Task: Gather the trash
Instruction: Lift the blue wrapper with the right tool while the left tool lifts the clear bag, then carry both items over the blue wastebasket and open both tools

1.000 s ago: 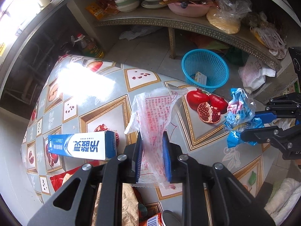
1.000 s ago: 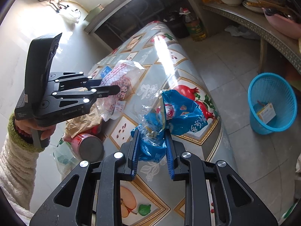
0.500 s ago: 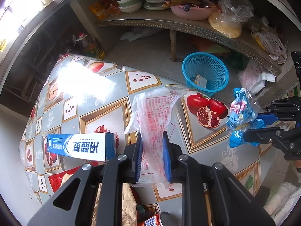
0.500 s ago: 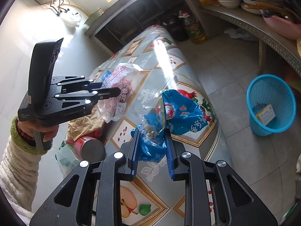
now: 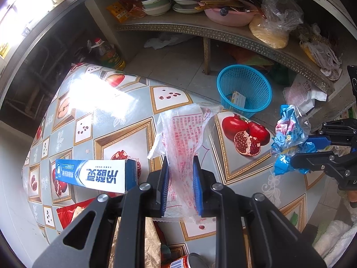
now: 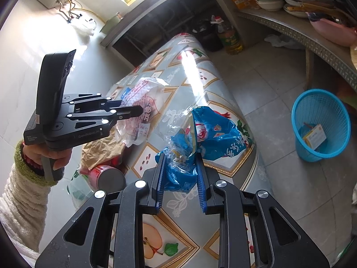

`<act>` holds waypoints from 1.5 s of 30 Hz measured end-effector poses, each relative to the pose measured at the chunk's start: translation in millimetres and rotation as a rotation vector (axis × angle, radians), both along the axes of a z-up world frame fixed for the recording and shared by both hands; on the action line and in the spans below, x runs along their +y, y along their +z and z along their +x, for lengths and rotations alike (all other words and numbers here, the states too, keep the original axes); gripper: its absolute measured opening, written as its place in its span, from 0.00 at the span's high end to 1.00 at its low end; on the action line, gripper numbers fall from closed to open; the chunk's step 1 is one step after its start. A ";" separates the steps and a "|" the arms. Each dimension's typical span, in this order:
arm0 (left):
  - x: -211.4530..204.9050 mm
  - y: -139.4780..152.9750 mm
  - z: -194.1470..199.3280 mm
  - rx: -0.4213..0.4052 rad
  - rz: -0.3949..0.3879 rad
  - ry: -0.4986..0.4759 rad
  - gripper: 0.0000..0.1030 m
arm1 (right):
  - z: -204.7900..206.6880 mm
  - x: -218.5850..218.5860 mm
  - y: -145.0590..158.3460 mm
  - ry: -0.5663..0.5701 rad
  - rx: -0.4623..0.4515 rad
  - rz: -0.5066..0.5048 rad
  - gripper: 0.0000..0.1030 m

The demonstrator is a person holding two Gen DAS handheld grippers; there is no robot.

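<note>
My left gripper (image 5: 179, 163) is shut on a clear plastic bag with red print (image 5: 186, 131), held above the fruit-patterned tablecloth (image 5: 125, 120). In the right wrist view the same left gripper (image 6: 136, 110) holds that bag (image 6: 147, 93) at the left. My right gripper (image 6: 179, 158) is shut on a crumpled blue and clear wrapper (image 6: 209, 134); it also shows at the right of the left wrist view (image 5: 290, 134). A blue mesh basket (image 5: 244, 89) stands on the floor beyond the table edge, with a small carton inside; in the right wrist view the basket (image 6: 321, 125) is at the right.
On the table lie a blue and white toothpaste box (image 5: 96, 174), a red packet (image 5: 67, 212), brown crumpled paper (image 6: 100, 149) and a red can (image 6: 107, 176). A metal shelf (image 5: 223, 33) carries bowls, plates and bags. An oil bottle (image 5: 109, 53) stands on the floor.
</note>
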State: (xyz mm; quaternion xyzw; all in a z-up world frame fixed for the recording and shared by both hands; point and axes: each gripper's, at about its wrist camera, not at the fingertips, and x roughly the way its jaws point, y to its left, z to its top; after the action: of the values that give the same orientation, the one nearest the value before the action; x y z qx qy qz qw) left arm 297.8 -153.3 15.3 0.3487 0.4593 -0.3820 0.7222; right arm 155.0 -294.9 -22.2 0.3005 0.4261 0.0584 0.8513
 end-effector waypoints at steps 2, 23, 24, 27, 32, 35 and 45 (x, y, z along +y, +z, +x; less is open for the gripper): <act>-0.6 1.4 0.1 -0.001 -0.003 0.001 0.82 | -0.6 -1.4 0.3 -0.003 -0.003 0.002 0.77; -61.9 32.5 -12.0 -0.040 -0.037 -0.044 0.82 | -30.7 -73.3 13.5 -0.182 -0.107 0.039 0.77; -69.1 33.8 -12.7 -0.040 -0.041 -0.050 0.82 | -33.9 -79.8 12.0 -0.202 -0.106 0.039 0.77; -93.7 35.8 -15.2 -0.029 -0.055 -0.063 0.82 | -47.2 -103.7 6.9 -0.274 -0.097 0.023 0.77; -143.9 25.7 -20.6 0.027 -0.074 -0.089 0.82 | -62.6 -150.0 -21.5 -0.391 -0.024 -0.003 0.77; -178.5 10.9 -22.9 0.075 -0.069 -0.100 0.82 | -66.3 -172.8 -44.3 -0.440 0.035 -0.008 0.77; -292.7 -85.3 -18.3 0.245 0.035 -0.078 0.82 | -33.5 -223.7 -127.9 -0.471 0.199 -0.035 0.77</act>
State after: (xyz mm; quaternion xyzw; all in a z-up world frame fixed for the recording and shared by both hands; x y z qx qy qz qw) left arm 279.6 -446.0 -70.0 0.3295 0.5370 -0.4413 0.6390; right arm 121.5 -518.6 -150.1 0.3810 0.4269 -0.1787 0.8004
